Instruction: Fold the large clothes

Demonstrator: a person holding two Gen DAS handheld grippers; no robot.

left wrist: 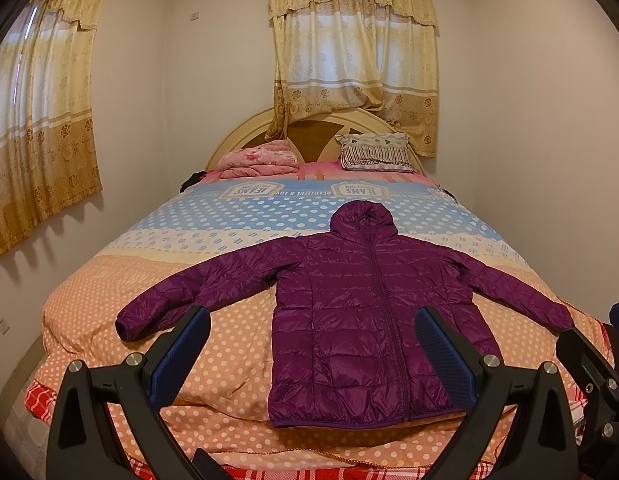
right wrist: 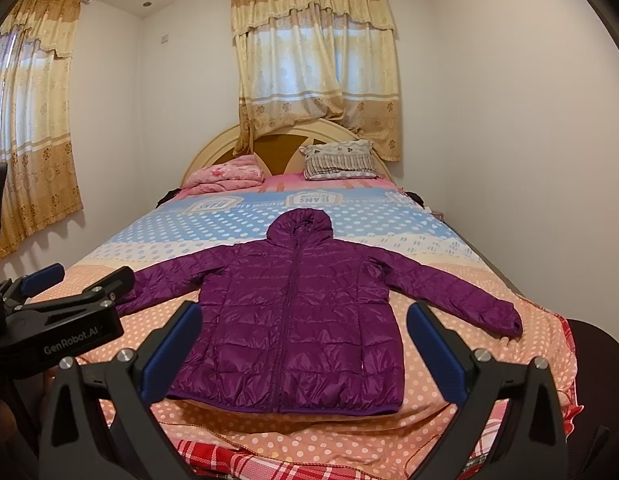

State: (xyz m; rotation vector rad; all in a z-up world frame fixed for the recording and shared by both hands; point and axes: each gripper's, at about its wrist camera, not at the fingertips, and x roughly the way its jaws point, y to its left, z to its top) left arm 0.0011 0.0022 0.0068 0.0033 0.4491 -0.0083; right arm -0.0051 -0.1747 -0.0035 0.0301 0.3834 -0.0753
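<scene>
Purple quilted hooded puffer jacket [left wrist: 365, 320] lies flat, zipped, sleeves spread, centre frame on the polka-dot quilted bed cover [left wrist: 109, 300]. My left gripper [left wrist: 313, 344] and right gripper [right wrist: 305, 340] both hover with fingers spread wide, holding nothing. Risk: slick shell slipping from a shallow pinch, or pinching cover along with a sleeve.

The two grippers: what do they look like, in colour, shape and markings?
Both the left gripper and the right gripper are black plastic, with two angular fingers lined by blue textured pads and round silver bolts. White lettering "GenRobot.AI" marks the left one's body, seen from the right wrist.
</scene>
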